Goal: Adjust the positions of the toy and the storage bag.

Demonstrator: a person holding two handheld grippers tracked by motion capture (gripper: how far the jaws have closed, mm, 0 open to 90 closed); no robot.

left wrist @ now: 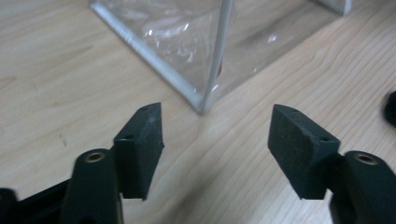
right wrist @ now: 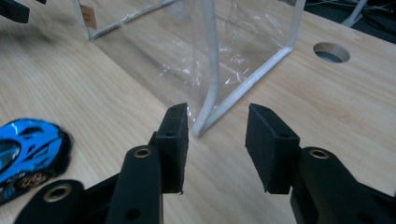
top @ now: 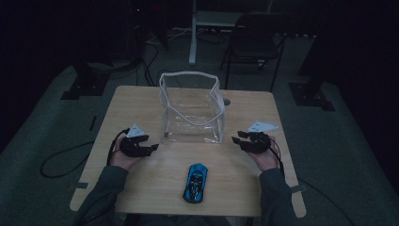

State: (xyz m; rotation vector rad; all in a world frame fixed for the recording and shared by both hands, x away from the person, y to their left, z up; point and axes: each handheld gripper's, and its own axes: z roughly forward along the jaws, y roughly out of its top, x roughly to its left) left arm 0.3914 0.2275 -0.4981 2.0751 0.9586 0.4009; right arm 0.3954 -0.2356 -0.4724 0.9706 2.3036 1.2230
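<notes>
**On the table, nothing bagged yet**

On the pale wooden table [top: 141, 101], largest first: the clear plastic bag [top: 190, 110], upright at the middle toward the far edge, mouth open to the top, white-trimmed, and as far as can be seen empty. Reads as the place meant for the toy, judging by the layout.

To either side of the bag's near corners, well short of touching it: the left gripper [top: 153, 147] and the right gripper [top: 237, 137], each in a hand that comes up from the near edge, tips turned inward. Left gripper [left wrist: 217, 140]: released, pads wide apart, bare wood between them, the bag's bottom corner just beyond. Right gripper [right wrist: 217, 140]: released too, gap narrower, nothing between the pads, the bag's corner seam just ahead.

Smallest: the blue toy car [top: 195, 182], flat on its wheels near the front edge, midway between the two forearms, apart from both grippers and from the bag. Also at the lower left of the right gripper view [right wrist: 28, 154], untouched.

Judged progress: hardly begun. Done: nothing visible beyond the bag standing ready. Left: reaching the car, clamping it, lifting it over the rim, dropping it inside, perhaps with the other gripper steadying the floppy wall.
</notes>
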